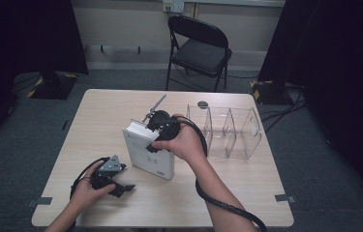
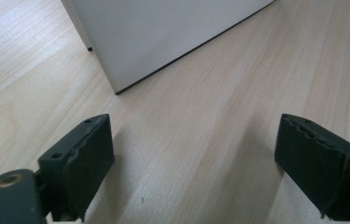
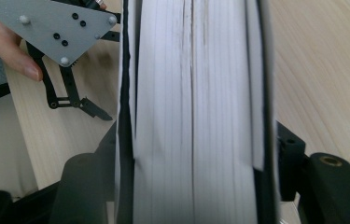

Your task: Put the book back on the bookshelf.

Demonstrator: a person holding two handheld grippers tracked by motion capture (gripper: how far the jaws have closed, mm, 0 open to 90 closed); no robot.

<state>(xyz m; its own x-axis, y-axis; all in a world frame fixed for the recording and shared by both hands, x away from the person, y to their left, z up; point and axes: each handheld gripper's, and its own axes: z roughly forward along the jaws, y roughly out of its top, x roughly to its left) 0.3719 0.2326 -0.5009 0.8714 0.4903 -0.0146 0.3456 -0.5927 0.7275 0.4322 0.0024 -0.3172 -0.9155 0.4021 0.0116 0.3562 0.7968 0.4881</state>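
Note:
A thick white book (image 1: pixel 151 155) stands on its edge near the middle of the wooden table (image 1: pixel 247 193), leaning slightly. My right gripper (image 1: pixel 153 137) reaches down over its top edge. In the right gripper view the book's page block (image 3: pixel 196 116) sits between the two jaws, which lie close along the covers without visibly squeezing them. My left gripper (image 1: pixel 124 178) rests low on the table at the front left, open, and its grey plate (image 3: pixel 56 28) shows beyond the book. Its jaws (image 2: pixel 193 154) stand wide apart with bare wood between them, facing the book's lower corner (image 2: pixel 163 32).
A clear plastic organiser (image 1: pixel 227 130) with several compartments lies to the right of the book. A small dark disc (image 1: pixel 202 104) sits behind it. A black folding chair (image 1: pixel 201 48) stands beyond the table's far edge. The right gripper's cable (image 1: pixel 218 203) trails toward the front edge.

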